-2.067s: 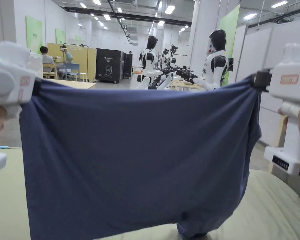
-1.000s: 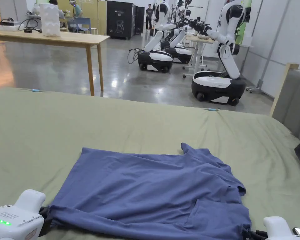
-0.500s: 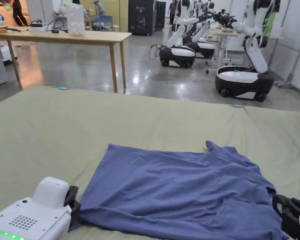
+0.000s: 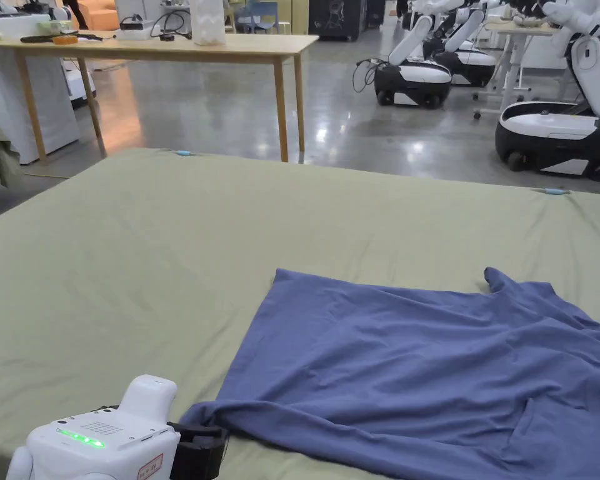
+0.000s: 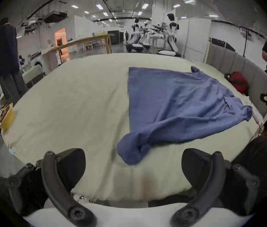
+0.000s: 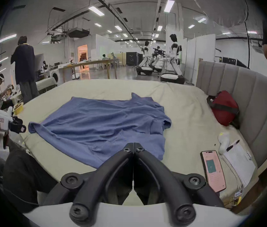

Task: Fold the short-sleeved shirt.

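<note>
The blue short-sleeved shirt [image 4: 417,356] [image 5: 178,102] [image 6: 105,124] lies spread on the green bed [image 4: 136,250], wrinkled, its near left corner bunched into a roll. My left gripper [image 4: 220,437] [image 5: 132,161] [image 6: 23,129] sits at that rolled corner with its jaws wide open, and the cloth lies loose between them. My right gripper [image 6: 133,146] hovers at the shirt's near right edge with its jaws shut together and no cloth pinched.
A red bag [image 6: 224,109], a phone [image 6: 213,170], papers [image 6: 239,161] and a white device [image 6: 223,140] lie by the grey headboard [image 6: 252,91]. Beyond the bed stand a wooden table [image 4: 167,47] and wheeled robots [image 4: 542,131]. A person [image 6: 24,66] stands at the left.
The shirt, earlier held up stretched between both grippers, came down flat onto the bed. Both grippers have let go of its near corners. The head camera has turned left.
</note>
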